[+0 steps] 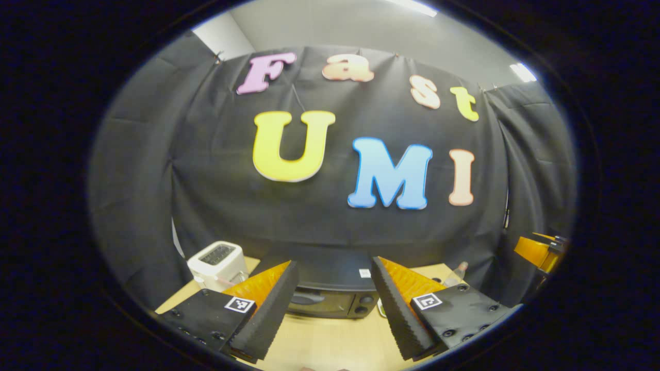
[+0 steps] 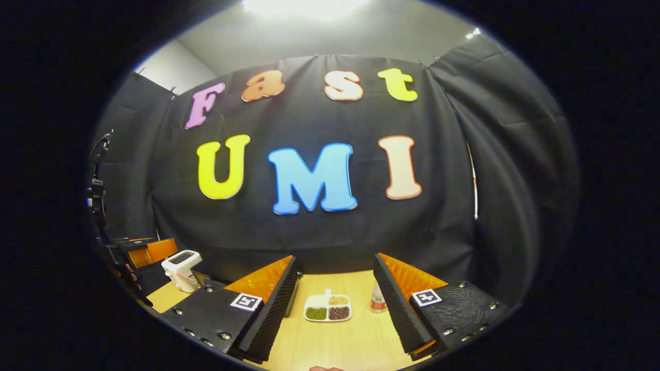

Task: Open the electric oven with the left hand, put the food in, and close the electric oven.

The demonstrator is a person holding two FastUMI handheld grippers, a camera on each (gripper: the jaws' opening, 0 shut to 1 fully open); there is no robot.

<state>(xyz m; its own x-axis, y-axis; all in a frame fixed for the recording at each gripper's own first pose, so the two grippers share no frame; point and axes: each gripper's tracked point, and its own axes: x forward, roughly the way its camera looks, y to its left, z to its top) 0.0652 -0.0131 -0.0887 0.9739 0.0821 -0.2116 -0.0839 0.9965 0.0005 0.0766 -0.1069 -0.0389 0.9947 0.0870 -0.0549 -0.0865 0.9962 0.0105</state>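
Left gripper (image 1: 334,304) is hovering, fingers spread wide, nothing between them. Toaster (image 1: 218,264) is sitting far left on the table (image 1: 330,345). Electric oven (image 1: 330,296) is standing dead ahead, door shut; likely stiff-hinged, best hooked at the top handle.

Right gripper (image 2: 335,304) is gaping, framing the food tray (image 2: 328,308): light, rigid, take its rim.
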